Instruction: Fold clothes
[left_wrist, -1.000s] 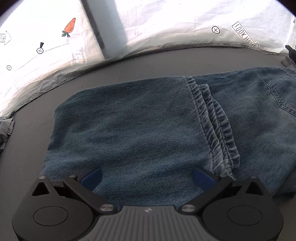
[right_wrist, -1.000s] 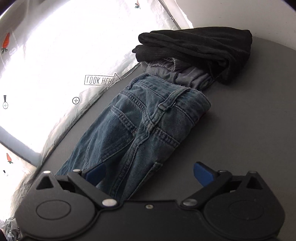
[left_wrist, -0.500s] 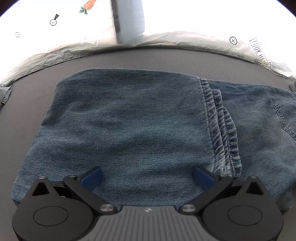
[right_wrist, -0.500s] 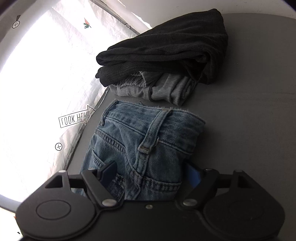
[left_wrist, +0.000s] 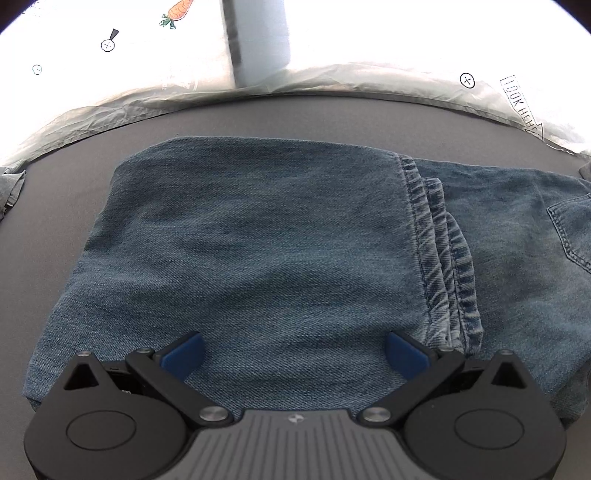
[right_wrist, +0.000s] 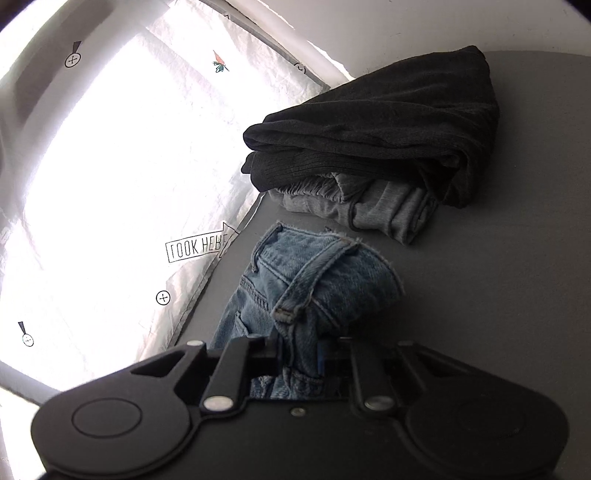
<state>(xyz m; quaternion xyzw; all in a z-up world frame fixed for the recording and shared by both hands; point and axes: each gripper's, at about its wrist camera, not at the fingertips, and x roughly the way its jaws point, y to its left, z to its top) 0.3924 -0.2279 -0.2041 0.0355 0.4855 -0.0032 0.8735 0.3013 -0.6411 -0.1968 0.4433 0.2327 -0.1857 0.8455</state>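
Blue jeans (left_wrist: 258, 258) lie on the grey table, the legs folded back so the hems (left_wrist: 443, 266) rest across the thigh part. My left gripper (left_wrist: 293, 356) is open and hovers over the near edge of the folded legs, holding nothing. In the right wrist view the jeans' waistband end (right_wrist: 317, 284) with its belt loop is bunched and lifted. My right gripper (right_wrist: 299, 363) is shut on the denim just below the waistband.
A stack of folded clothes, a black garment (right_wrist: 388, 129) on a grey one (right_wrist: 384, 210), sits just beyond the waistband. A bright white printed sheet (right_wrist: 129, 184) borders the grey table (right_wrist: 498, 295). A grey cloth edge (left_wrist: 9, 184) lies at the far left.
My right gripper moved forward to the waistband and closed on it, bunching and lifting the denim. My left gripper shifted slightly over the folded legs and stayed open.
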